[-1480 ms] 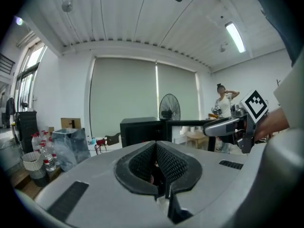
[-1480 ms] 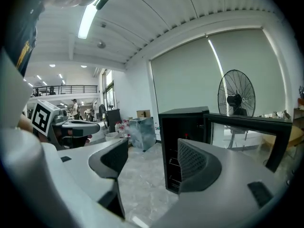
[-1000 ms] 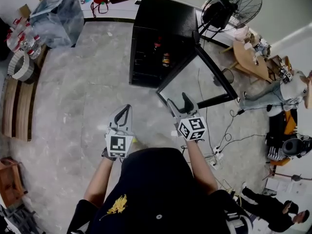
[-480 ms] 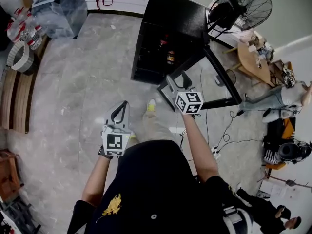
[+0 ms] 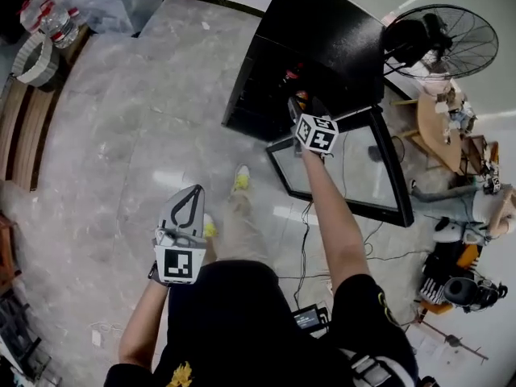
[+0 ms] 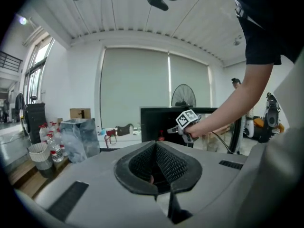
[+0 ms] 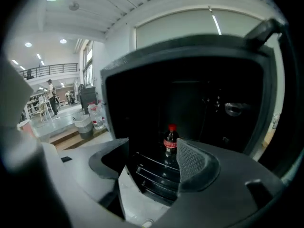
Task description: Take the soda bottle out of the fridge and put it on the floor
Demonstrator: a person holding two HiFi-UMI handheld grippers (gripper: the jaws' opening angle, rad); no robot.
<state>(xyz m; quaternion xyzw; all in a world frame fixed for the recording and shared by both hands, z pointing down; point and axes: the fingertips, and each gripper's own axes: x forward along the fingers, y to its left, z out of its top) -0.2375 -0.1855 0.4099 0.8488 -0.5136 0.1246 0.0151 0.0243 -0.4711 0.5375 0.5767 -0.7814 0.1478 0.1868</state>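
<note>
1. While the soda bottle (image 7: 170, 144) stands upright on a shelf inside the open fridge (image 5: 322, 31), red cap up and long axis vertical, it has not yet been taken out
2. From the right gripper (image 7: 152, 164) the bottle lies straight ahead and a little right of centre, close to the inner edge of the right-hand jaw in that gripper's view. It is beyond the jaw tips, not between them, and nothing touches it
3. That gripper's jaws stand wide apart with only the shelf rails showing in the gap, so it holds nothing. In the head view it is at the mouth of the fridge, arm stretched out
4. The left gripper (image 5: 193, 196) has its jaws together on nothing and hangs low beside the person's body, well apart from the fridge, so the right is plainly the nearer
5. The reach looks to be under way. The coming move calls for going further in and slightly right, so the jaws pass either side of the upright body before closing across it
6. The glass door (image 5: 355, 164) is swung open to the right of the reaching arm, and the bare stone floor (image 5: 121, 151) in front of the fridge is where the bottle must go
</note>
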